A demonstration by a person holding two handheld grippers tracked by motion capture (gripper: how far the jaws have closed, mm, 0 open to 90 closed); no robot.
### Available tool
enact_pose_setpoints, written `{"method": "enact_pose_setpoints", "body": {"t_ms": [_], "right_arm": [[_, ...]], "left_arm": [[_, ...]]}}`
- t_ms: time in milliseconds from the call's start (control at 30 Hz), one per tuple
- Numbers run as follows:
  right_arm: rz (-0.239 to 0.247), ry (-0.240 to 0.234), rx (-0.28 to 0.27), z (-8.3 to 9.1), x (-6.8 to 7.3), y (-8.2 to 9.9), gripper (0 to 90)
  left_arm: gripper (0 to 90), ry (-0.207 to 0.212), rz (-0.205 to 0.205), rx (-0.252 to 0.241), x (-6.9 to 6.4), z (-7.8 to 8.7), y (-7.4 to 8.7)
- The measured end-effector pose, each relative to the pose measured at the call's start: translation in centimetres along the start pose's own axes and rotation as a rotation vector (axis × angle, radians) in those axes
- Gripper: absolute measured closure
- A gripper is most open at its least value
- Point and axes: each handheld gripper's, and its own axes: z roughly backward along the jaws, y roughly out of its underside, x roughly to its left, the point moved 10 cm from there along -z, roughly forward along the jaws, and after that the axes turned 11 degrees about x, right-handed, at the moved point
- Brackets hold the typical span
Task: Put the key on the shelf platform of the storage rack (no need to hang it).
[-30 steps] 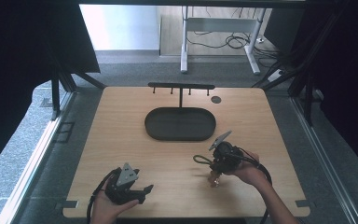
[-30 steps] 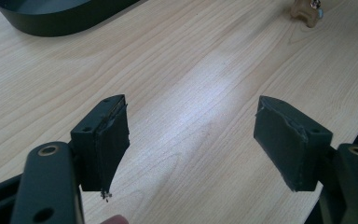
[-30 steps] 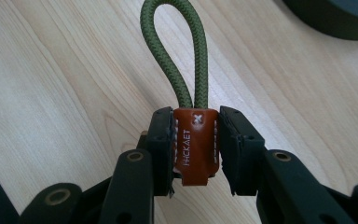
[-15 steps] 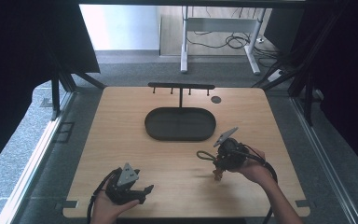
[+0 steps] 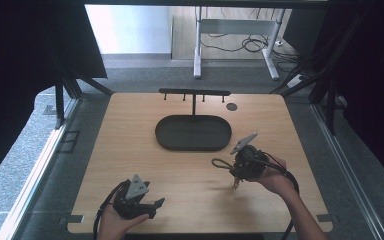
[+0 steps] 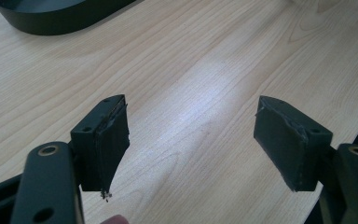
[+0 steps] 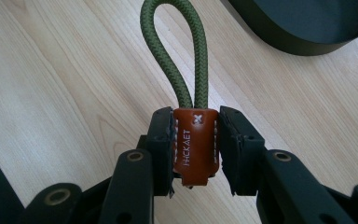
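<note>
A pale wooden table [image 5: 130, 150] carries a dark oval tray [image 5: 193, 132]. Just beside the tray's near right edge, the right gripper [image 7: 196, 140] pinches a rope keychain [image 7: 195, 135], already lifted. Placement seems outstanding. The left gripper [image 6: 191, 140] waits spread, nearer the person.

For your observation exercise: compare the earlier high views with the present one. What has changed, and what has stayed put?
The right gripper, shut on the key fob, has shifted slightly rightward, away from the tray, and kept its grip. The left gripper stayed open in place; tray and rack unmoved.
</note>
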Motion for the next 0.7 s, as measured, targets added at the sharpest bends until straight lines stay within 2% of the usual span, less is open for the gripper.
{"method": "enact_pose_setpoints", "body": {"t_ms": [300,700], "right_arm": [[-0.013,0.008,-0.017,0.6,-0.6,-0.5,67.3],[-0.001,0.014,-0.026,1.0,-0.9,-1.6,67.3]], "left_arm": [[26.9,-0.001,0.000,0.001,0.1,0.0,0.0],[27.0,-0.001,0.003,0.000,0.2,0.1,0.1]]}}
